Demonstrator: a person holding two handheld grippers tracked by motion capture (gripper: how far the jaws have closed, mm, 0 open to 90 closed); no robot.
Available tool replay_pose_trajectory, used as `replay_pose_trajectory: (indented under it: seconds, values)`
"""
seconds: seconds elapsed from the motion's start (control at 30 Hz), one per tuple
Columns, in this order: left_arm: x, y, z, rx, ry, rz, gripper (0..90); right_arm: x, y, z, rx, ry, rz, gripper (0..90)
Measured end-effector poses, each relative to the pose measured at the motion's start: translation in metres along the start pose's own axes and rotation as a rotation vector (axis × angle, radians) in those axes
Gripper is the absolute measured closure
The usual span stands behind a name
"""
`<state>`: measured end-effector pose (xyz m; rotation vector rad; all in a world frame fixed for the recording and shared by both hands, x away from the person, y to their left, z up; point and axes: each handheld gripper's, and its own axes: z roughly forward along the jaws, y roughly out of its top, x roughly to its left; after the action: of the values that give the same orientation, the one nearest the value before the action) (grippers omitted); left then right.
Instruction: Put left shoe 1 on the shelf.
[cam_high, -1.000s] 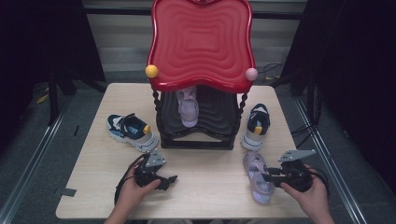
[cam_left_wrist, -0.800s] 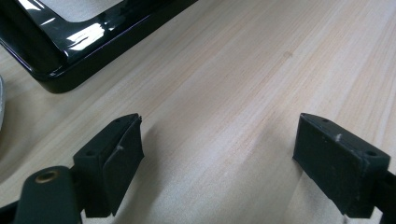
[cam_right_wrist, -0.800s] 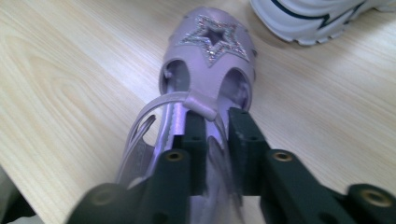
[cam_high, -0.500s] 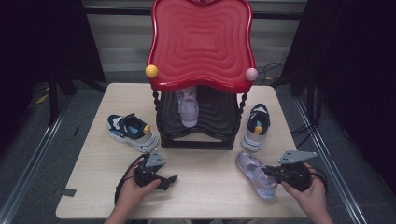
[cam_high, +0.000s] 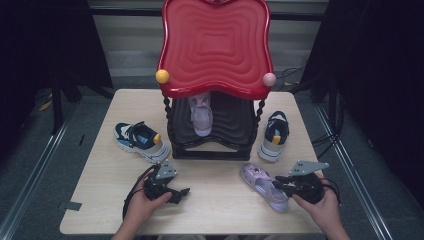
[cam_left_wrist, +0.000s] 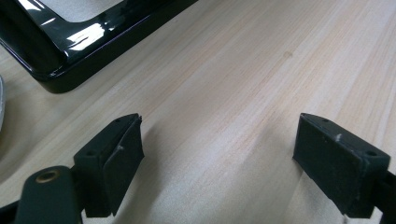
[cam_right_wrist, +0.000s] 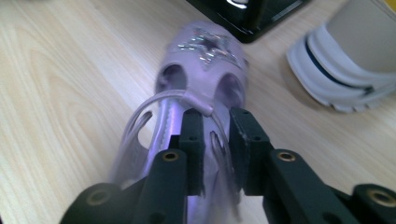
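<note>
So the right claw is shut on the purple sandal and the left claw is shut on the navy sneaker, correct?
Not quite. The left claw is open and holds nothing: the left gripper view shows its jaws spread wide over bare table, and in the high view the navy sneaker lies apart from it. The right claw is indeed shut on the purple sandal.

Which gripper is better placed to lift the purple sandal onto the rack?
Probably the right gripper: its jaws are closed on the purple sandal. The left gripper is open over bare table.
</note>
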<state>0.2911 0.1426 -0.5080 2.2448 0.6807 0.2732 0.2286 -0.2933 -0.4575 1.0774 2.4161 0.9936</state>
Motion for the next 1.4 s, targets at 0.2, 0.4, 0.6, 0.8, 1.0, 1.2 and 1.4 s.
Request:
replay_pose_trajectory:
  seconds: [0.2,0.4,0.6,0.8,1.0,1.2,1.4]
  values:
    - [0.0,0.0,0.0,0.0,0.0,0.0,15.2,-0.007,-0.011,-0.003,-0.046,-0.012,0.05,70.7]
    - [0.0,0.0,0.0,0.0,0.001,0.002,15.2,-0.008,-0.017,-0.001,-0.098,-0.011,0.069,70.3]
    - [0.0,0.0,0.0,0.001,0.001,0.002,15.2,-0.007,-0.019,0.0,-0.117,-0.02,0.075,70.1]
    - [0.0,0.0,0.0,0.001,0.001,0.002,15.2,-0.008,-0.02,0.001,-0.124,-0.016,0.075,68.7]
    - [0.0,0.0,0.0,0.0,0.0,0.0,15.2,-0.006,-0.018,0.004,-0.107,-0.033,0.047,65.8]
    - [0.0,0.0,0.0,0.001,0.001,0.002,15.2,-0.004,-0.017,0.012,-0.098,-0.029,0.042,66.2]
    - [0.0,0.0,0.0,0.001,0.001,0.002,15.1,-0.004,-0.015,0.015,-0.098,-0.03,0.025,70.9]
